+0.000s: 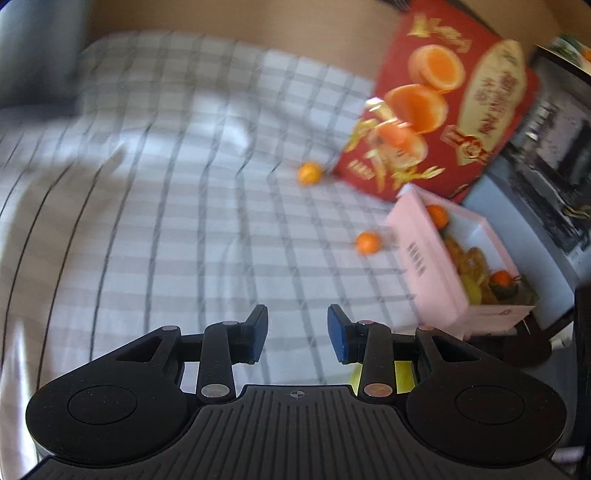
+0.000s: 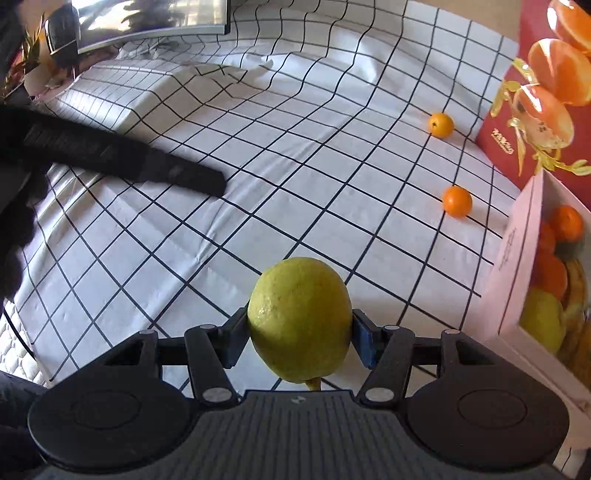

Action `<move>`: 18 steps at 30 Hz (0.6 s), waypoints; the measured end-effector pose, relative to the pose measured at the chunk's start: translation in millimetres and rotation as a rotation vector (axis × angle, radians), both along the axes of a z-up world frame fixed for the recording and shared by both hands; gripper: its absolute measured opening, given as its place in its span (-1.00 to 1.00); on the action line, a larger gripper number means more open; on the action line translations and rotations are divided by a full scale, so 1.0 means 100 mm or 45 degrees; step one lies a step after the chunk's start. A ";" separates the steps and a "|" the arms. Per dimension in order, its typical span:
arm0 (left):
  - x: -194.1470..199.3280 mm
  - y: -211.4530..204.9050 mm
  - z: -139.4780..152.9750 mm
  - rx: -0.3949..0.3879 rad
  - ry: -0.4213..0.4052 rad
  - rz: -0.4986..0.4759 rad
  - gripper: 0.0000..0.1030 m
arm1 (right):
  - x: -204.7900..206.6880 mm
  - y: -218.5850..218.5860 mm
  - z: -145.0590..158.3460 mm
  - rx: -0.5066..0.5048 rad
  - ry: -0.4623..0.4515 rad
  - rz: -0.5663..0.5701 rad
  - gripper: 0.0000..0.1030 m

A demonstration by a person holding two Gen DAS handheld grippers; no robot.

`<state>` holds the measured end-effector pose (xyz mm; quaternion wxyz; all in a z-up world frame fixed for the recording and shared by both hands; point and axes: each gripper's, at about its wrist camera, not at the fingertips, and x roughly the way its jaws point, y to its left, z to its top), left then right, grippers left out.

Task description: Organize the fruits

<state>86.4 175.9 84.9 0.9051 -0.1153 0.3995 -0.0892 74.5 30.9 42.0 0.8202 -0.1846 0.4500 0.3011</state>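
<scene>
My right gripper (image 2: 300,336) is shut on a yellow-green lemon (image 2: 300,317) and holds it above the checked cloth, left of the pink box (image 2: 517,258). The box holds oranges, a lemon and other yellow fruit. Two small oranges lie loose on the cloth, one near the box (image 2: 457,201) and one farther back (image 2: 440,124). In the blurred left wrist view my left gripper (image 1: 297,334) is open and empty above the cloth. The pink box (image 1: 424,258) is to its right, with the two loose oranges (image 1: 368,243) (image 1: 309,172) beyond.
A tall red carton printed with oranges (image 2: 546,92) (image 1: 443,110) stands behind the pink box. The checked cloth (image 2: 258,166) is wrinkled at the far side. The other gripper's dark body (image 2: 122,158) reaches in from the left. A dark screen (image 2: 147,18) stands at the back.
</scene>
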 end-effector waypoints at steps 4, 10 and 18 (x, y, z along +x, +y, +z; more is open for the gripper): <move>0.50 -0.20 0.08 0.099 -0.108 -0.096 -0.23 | -0.06 -0.07 0.00 0.029 -0.014 -0.027 0.14; 1.60 -0.44 -0.10 0.151 -0.109 -0.103 -0.23 | -0.19 -0.27 0.13 0.093 -0.052 -0.107 0.42; 2.45 -0.76 -0.55 0.273 -0.027 -0.043 -0.22 | -0.39 -0.70 0.18 0.135 -0.048 -0.339 0.42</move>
